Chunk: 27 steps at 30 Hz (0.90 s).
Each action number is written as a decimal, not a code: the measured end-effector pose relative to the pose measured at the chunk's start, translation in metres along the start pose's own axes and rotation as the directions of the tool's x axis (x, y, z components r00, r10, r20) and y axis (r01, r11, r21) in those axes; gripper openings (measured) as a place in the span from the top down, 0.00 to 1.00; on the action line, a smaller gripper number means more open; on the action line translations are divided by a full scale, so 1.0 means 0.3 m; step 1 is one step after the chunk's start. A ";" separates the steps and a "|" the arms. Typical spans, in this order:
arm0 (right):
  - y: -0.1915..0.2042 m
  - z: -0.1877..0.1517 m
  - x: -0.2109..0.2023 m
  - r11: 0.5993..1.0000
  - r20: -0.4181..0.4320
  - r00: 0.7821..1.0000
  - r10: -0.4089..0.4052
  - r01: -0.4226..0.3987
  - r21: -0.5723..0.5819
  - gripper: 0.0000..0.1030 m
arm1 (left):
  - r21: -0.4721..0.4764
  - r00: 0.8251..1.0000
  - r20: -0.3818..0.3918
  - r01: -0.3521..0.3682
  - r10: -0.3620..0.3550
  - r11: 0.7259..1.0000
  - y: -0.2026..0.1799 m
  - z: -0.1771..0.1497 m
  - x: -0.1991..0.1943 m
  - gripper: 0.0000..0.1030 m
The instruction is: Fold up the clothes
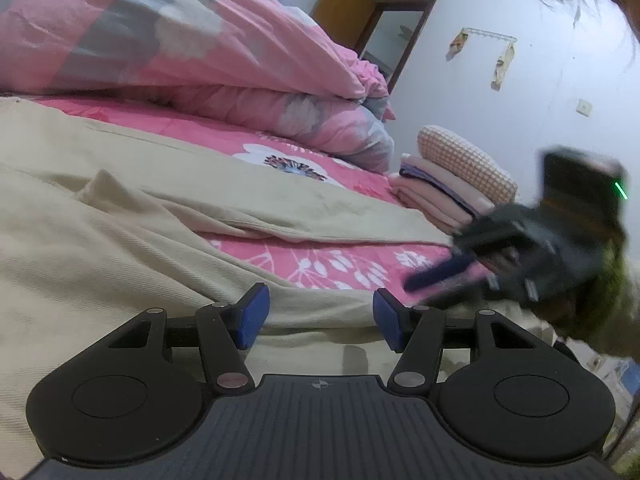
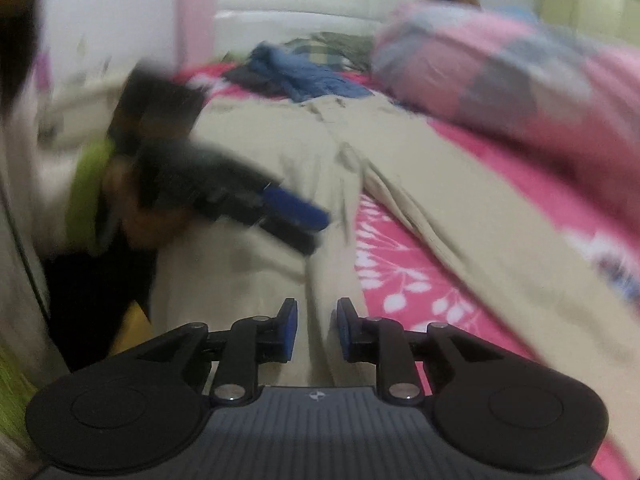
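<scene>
- Trousers (image 1: 120, 208) lie spread, unfolded, on my bed (image 1: 340, 264).
- Folded stack (image 1: 436, 196) waits at two o'clock.
- Left gripper (image 1: 316, 316) released; right gripper (image 2: 317, 330) gapes narrowly, grasping nothing.

A pink quilt (image 1: 200, 40) is heaped on the floral bedsheet (image 1: 340, 264).

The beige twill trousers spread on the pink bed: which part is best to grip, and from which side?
Probably the near leg end of the beige twill trousers, approached from the bed's near edge. In the right wrist view both legs run away toward the waist, and a raised lengthwise fold lies between the right tool's pads, so it can pinch there.
</scene>
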State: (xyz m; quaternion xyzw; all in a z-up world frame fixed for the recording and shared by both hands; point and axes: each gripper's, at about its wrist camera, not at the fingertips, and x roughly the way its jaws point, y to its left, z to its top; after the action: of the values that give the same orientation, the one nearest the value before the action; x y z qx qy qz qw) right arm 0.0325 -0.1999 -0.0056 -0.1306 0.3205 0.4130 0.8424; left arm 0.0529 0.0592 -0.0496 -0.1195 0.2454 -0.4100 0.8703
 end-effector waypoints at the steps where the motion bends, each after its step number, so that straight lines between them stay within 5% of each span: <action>1: -0.048 0.018 0.004 0.997 0.005 1.000 0.028 -0.028 0.074 0.77 | 0.002 1.000 -0.002 0.001 -0.001 1.000 0.000 0.000 0.000 0.44; 7: -0.253 0.103 0.137 0.895 0.011 0.985 0.171 -0.160 0.417 0.77 | 0.012 1.000 -0.013 0.010 -0.010 1.000 0.004 -0.006 -0.002 0.44; 18: -0.241 0.132 0.345 0.862 -0.089 0.947 0.309 -0.239 0.447 0.91 | 0.089 1.000 -0.020 -0.006 0.008 0.996 -0.016 -0.031 -0.017 0.44; 21: -0.212 0.153 0.325 0.901 -0.108 0.966 0.234 -0.174 0.398 0.99 | 0.108 1.000 -0.022 -0.014 0.017 0.994 -0.019 -0.032 -0.017 0.44; 27: -0.185 0.273 0.245 0.980 -0.084 0.996 -0.016 0.032 0.196 1.00 | 0.104 0.999 -0.041 -0.020 0.024 0.994 -0.013 -0.036 -0.017 0.44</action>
State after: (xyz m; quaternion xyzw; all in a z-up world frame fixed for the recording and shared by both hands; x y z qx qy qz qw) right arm 0.1445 -0.1499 0.0064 -0.0672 0.3924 0.3636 0.8422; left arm 0.0419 0.0607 -0.0556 -0.0627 0.2435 -0.4150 0.8744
